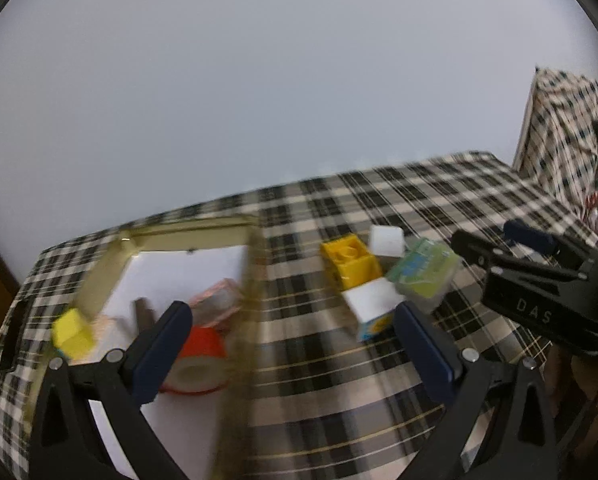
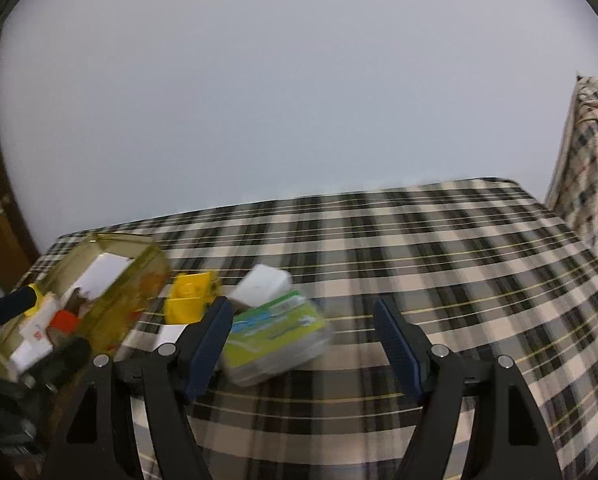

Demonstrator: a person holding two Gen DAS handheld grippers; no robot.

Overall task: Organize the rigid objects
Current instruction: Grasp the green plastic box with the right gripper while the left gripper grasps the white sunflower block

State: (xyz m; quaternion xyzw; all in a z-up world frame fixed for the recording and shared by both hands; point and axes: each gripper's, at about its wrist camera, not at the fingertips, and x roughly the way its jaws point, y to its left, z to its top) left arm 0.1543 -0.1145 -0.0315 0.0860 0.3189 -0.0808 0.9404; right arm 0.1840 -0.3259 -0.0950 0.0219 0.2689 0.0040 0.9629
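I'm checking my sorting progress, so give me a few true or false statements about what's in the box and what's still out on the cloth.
1. The orange tape roll lies inside the clear box. True.
2. The yellow brick is already in the box. False: it sits on the checked cloth, outside the box.
3. The left gripper is open and holds nothing. True.
4. The right gripper is shut on the green packet. False: its jaws are open, and the packet lies on the cloth.
5. A white cube sits behind the yellow brick. True.
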